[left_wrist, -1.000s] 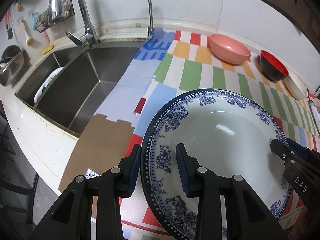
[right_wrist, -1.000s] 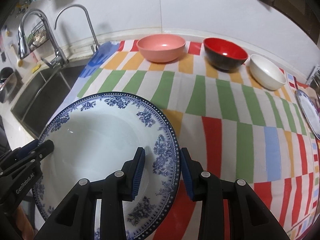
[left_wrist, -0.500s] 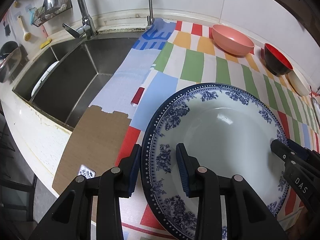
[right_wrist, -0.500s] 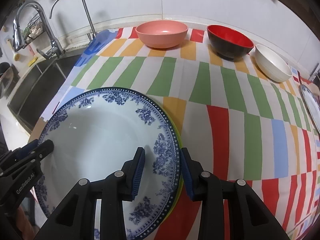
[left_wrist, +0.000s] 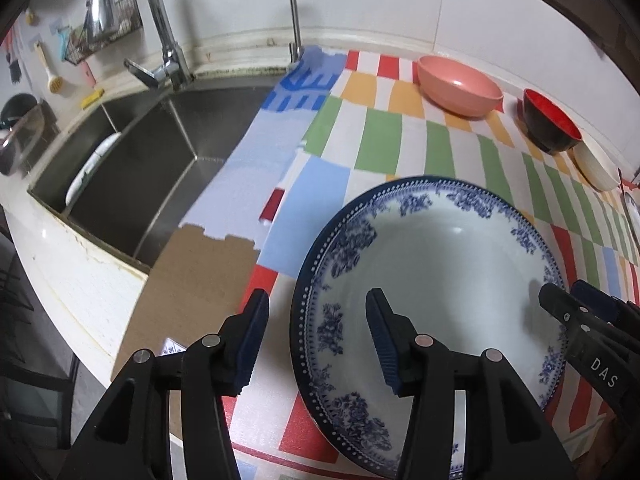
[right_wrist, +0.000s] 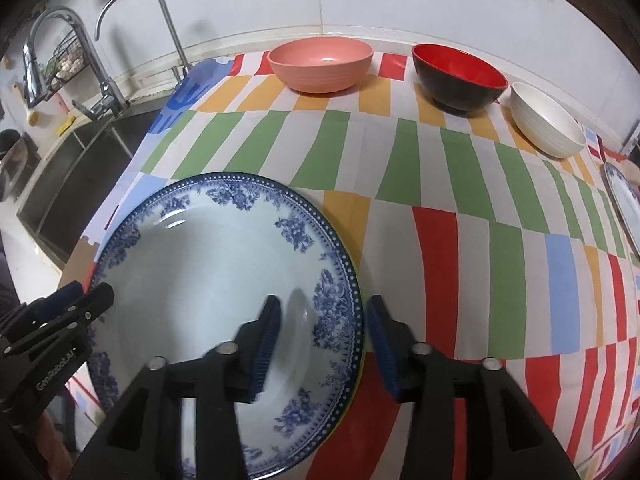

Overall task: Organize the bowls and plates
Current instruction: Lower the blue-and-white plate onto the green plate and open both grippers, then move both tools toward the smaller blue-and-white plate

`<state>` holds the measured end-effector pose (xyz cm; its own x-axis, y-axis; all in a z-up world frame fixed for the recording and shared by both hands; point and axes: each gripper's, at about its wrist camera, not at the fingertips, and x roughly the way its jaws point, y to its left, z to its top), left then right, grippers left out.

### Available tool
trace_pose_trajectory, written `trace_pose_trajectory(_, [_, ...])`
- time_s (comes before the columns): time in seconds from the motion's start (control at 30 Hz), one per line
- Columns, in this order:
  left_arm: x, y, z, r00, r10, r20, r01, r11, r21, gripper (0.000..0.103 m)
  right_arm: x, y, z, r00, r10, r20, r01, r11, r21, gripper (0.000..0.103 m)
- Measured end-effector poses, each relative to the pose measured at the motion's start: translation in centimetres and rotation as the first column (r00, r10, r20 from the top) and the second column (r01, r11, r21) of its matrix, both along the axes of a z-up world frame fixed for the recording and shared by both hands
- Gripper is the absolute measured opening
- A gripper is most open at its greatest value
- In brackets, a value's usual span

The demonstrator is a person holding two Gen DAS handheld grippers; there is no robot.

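A large blue-and-white floral plate [left_wrist: 436, 272] [right_wrist: 208, 276] lies on the striped cloth, on top of a green-rimmed plate whose edge just shows [right_wrist: 357, 364]. My left gripper [left_wrist: 316, 330] is open, its jaws straddling the plate's left rim without pinching it. My right gripper [right_wrist: 324, 338] is open, its jaws straddling the right rim. A pink bowl [right_wrist: 320, 65], a red-and-black bowl [right_wrist: 460, 78] and a white bowl [right_wrist: 546, 120] stand in a row at the back.
A steel sink [left_wrist: 132, 160] with two faucets lies left of the cloth; a white dish [left_wrist: 92, 168] sits in it. Another blue-rimmed plate [right_wrist: 624, 208] is at the far right edge. A brown cardboard sheet [left_wrist: 188, 292] covers the counter's front-left corner.
The plate came down onto the green-rimmed plate on the cloth. Both grippers, which were pinching its rim, have opened and let it go.
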<state>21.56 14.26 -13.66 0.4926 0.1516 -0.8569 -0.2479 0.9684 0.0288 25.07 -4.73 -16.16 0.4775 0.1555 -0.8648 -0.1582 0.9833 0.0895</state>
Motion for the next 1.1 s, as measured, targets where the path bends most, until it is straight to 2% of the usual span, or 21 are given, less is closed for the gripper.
trace_pose_trajectory(0.17, [0.0,-1.2,1.5,0.999,-0.035,0.039,0.034,0.999,0.011,0.062,-0.4,-0.8,0.6,1.000,-0.010,0.015,0.010,1.000,0.014,0.050])
trace_pose_trajectory(0.6, [1.1,-7.0,5.2,0.977,-0.170,0.130,0.168,0.985,0.023,0.073,-2.1,-5.3,4.5,0.993,-0.072,0.096,0.066,0.996,0.058,0.050])
trace_pose_trajectory(0.87, [2.6,-12.8,6.9,0.936,-0.303,0.178,0.304,0.952,0.021,0.080,-3.3,-10.0,6.2,0.977,-0.156,0.145,0.147,0.986,0.073,0.050])
trace_pose_trajectory(1.1, [4.0,-18.6,8.1,0.883,-0.427,0.196,0.427,0.903,0.044,0.084,-4.5,-15.0,7.4,0.948,-0.262,0.181,0.252,0.965,0.077,0.050])
